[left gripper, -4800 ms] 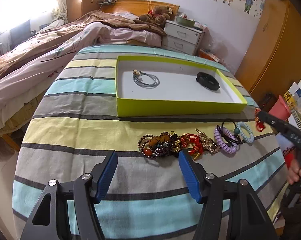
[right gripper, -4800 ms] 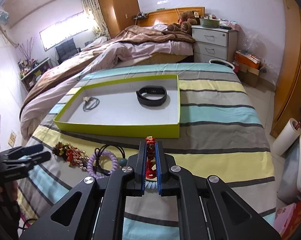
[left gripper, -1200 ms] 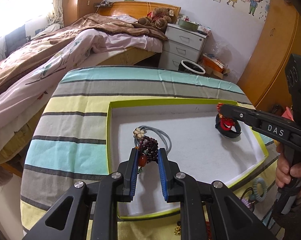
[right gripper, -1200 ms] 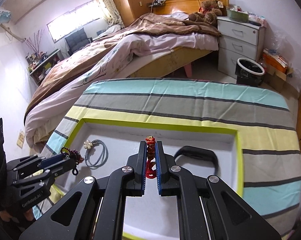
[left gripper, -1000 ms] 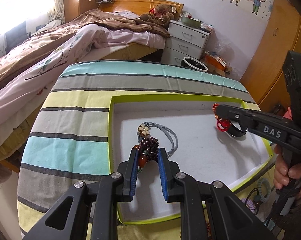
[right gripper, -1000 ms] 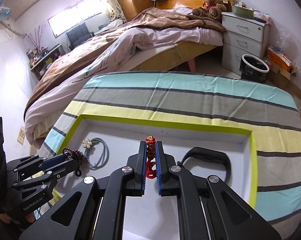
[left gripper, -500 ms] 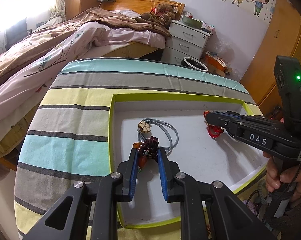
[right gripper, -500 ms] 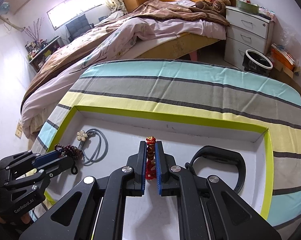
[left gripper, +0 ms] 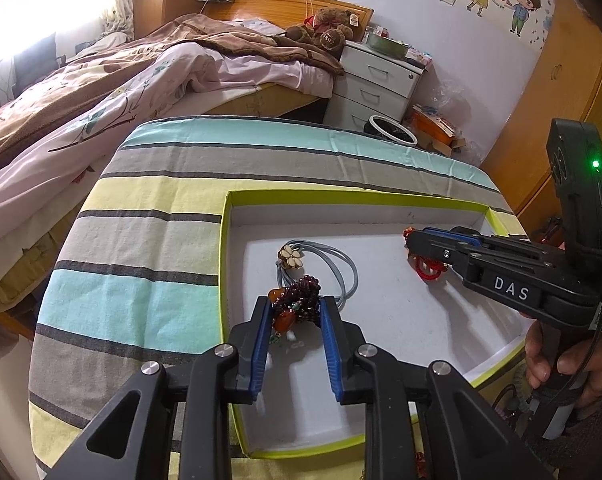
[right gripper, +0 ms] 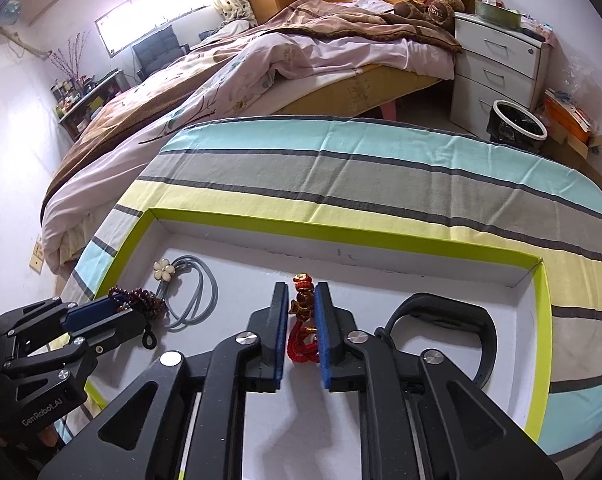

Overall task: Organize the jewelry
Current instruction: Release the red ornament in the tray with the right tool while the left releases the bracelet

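Observation:
A green-rimmed box (left gripper: 341, 196) with a white floor lies on the striped cloth. My left gripper (left gripper: 295, 310) is low over its left part, its jaws slightly parted around a dark red bead bracelet (left gripper: 297, 306) that still sits between the pads. My right gripper (right gripper: 301, 312) is over the box middle, its jaws a little apart with a red cord bracelet (right gripper: 301, 332) between them, resting on the box floor. A grey cord with a flower charm (right gripper: 189, 288) lies at the box's left. A black band (right gripper: 441, 320) lies at the right.
The box rim (right gripper: 341, 232) runs around both grippers. More jewelry lies on the cloth below the box's near edge (left gripper: 517, 392), mostly hidden. A bed (right gripper: 261, 64), white drawers (right gripper: 497, 68) and a bin (right gripper: 517, 124) stand beyond the table.
Both grippers have come down into the box with their bracelets. The jaws of both have parted slightly compared with half a second ago.

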`<action>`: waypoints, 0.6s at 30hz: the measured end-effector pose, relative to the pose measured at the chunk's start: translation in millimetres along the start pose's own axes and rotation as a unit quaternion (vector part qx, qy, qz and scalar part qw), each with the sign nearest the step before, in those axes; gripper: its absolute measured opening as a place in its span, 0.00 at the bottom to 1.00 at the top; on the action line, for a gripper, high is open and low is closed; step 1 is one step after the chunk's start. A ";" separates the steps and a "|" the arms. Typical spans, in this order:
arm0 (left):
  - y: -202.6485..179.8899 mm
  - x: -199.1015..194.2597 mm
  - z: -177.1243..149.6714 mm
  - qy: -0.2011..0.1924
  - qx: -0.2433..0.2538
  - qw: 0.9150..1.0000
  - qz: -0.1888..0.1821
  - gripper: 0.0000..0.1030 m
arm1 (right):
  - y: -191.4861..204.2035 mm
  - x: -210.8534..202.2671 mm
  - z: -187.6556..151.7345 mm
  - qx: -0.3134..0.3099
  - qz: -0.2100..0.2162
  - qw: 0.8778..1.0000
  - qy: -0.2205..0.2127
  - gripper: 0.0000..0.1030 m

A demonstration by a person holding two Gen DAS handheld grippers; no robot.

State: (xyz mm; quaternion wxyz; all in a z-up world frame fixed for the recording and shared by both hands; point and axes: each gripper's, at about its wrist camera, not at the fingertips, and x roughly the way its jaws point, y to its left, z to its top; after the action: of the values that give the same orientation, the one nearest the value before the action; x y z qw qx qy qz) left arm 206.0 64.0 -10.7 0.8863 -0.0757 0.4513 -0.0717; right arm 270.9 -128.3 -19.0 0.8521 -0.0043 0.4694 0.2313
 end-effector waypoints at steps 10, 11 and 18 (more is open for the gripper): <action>-4.5 -7.1 -1.8 -0.004 0.003 1.000 0.001 0.34 | -1.6 -5.7 -2.7 0.013 0.004 1.000 -0.004 0.39; -4.7 -7.4 -1.8 -0.003 0.002 1.000 0.001 0.34 | -0.9 -6.6 -2.8 0.012 0.002 1.000 -0.005 0.39; -9.3 -17.0 -4.6 -0.008 0.002 1.000 0.006 0.44 | 0.5 -15.5 -4.0 0.018 0.004 1.000 -0.012 0.39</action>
State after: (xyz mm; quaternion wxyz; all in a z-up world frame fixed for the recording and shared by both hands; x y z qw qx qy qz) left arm 191.8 58.0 1.9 0.8903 -0.0716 0.4448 -0.0668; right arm 260.4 -134.9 -8.7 0.8567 0.0154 0.4634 0.2260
